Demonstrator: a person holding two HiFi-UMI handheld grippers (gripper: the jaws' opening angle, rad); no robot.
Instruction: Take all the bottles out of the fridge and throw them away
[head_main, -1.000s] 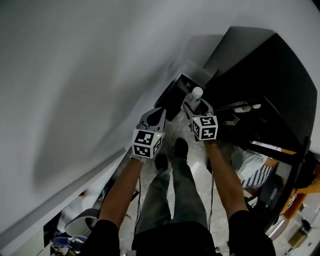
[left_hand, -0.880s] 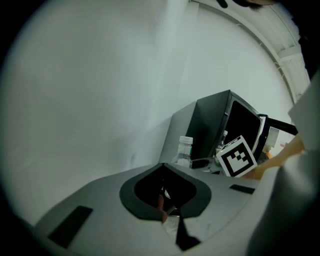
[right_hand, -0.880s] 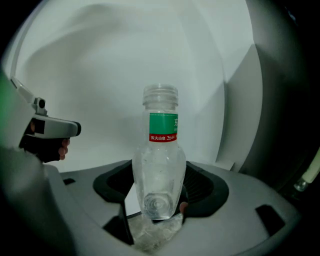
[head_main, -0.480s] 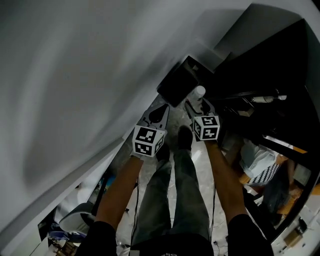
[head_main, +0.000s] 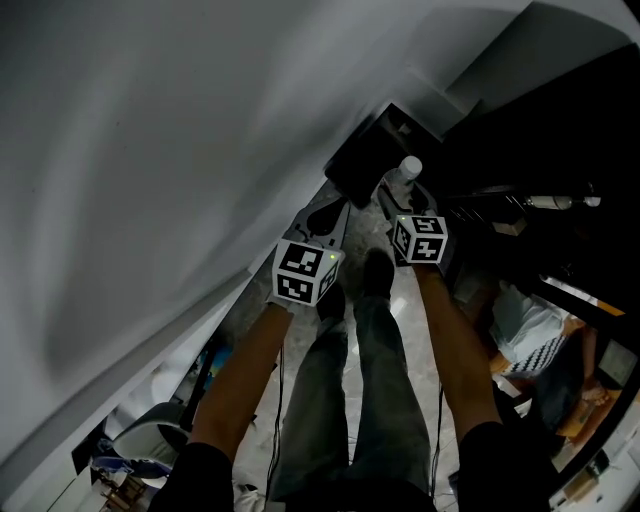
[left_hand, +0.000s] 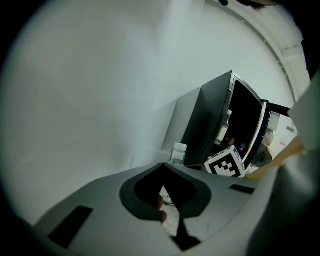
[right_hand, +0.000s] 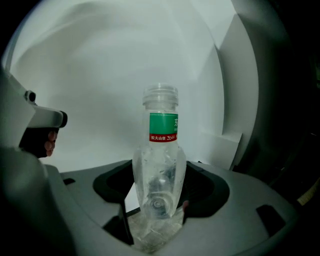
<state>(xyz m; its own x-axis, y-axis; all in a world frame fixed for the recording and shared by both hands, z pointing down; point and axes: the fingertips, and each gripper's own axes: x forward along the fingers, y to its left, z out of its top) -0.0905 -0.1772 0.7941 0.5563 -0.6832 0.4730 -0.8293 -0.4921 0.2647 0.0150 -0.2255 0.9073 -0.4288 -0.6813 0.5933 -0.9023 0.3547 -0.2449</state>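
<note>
Right gripper view: the right gripper (right_hand: 159, 202) is clamped on the lower body of a clear plastic bottle (right_hand: 160, 155) with a green and red label band. The bottle stands upright between the jaws and looks empty.

Left gripper view: the left gripper (left_hand: 161, 167) has its jaw tips together with nothing between them. Beyond it stands the dark fridge (left_hand: 212, 117), door open. At least one more bottle (left_hand: 226, 126) sits on a door shelf.

Step in hand (judgement): disposal leg of the cycle. This bottle is already out of the fridge and held near a black box-shaped container (head_main: 362, 162) set against the wall, presumably the bin. The bottle's top is just beside that container's near edge in the head view. I cannot tell whether the container has a lid or is open.

Next move calls for:
- bringing the bottle over the container's mouth
- parting the right jaws to drop it
- going back to the fridge, since stock remains there

The left gripper is free to lift a lid if one is there.

Surface and room: pale marbled floor (head_main: 408, 315), plain white wall (head_main: 150, 150) at the person's left. The person's legs and dark shoes (head_main: 377, 272) are in mid-frame. Mixed clutter lies low at the left, and a striped cloth (head_main: 525, 345) lies at the right near the fridge. Lighting is dim.
</note>
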